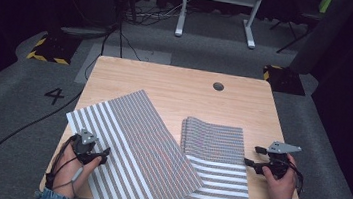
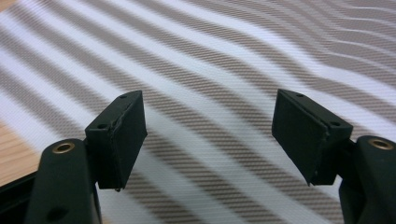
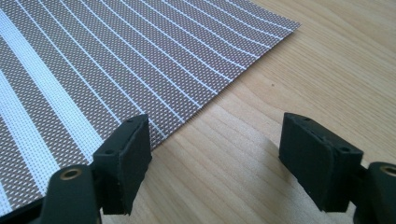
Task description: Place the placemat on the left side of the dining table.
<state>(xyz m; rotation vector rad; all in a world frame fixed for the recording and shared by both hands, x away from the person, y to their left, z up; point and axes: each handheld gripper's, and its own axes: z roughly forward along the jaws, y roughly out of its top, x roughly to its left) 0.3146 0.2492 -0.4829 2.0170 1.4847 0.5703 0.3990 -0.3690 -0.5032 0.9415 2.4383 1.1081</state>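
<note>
Two brown-and-white striped mats lie on the wooden table [image 1: 166,81]. The larger mat [image 1: 134,145] lies slantwise at the left, and its right corner overlaps the smaller mat [image 1: 218,159]. My left gripper [image 1: 104,154] hovers low over the larger mat's left part, jaws wide open, nothing between them; in the left gripper view [image 2: 210,135] the striped weave [image 2: 210,56] runs below the pads. My right gripper [image 1: 254,156] is open beside the smaller mat's right edge. In the right gripper view [image 3: 215,154] one pad is over the mat's edge [image 3: 116,60], the other over bare wood [image 3: 289,79].
A round cable hole [image 1: 218,86] sits near the table's far edge. The larger mat's near corner hangs past the front edge. On the grey floor beyond are cables, a white desk frame [image 1: 217,13] and a painted number [image 1: 54,95].
</note>
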